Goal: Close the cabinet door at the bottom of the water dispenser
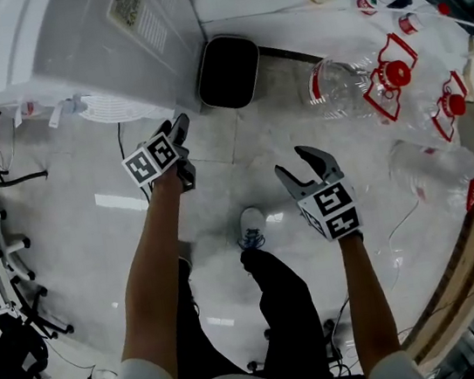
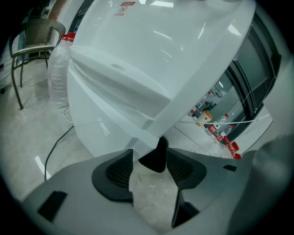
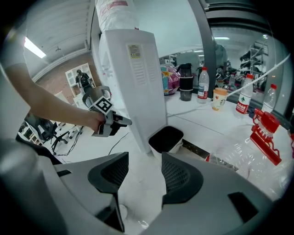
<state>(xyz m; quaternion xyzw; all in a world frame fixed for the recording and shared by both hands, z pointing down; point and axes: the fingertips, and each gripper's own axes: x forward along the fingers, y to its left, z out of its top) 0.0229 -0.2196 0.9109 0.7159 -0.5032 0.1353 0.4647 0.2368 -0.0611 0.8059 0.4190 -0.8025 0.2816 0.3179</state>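
Right now my left gripper (image 1: 184, 152) sits just beside the near lower edge of the white water dispenser (image 1: 91, 38), which stands far left on the pale floor (image 1: 229, 256). Its jaws stand apart with only floor between them. The cabinet door (image 2: 98, 128) is on the dispenser's lower front, straight ahead of that gripper; I cannot tell whether it is flush or ajar. My right gripper (image 1: 303, 168) hovers over the floor to the right, apart from the dispenser, jaws apart and empty. A black bin (image 1: 228, 71) stands just right of the dispenser, and clear water jugs (image 1: 353, 83) lie farther right.
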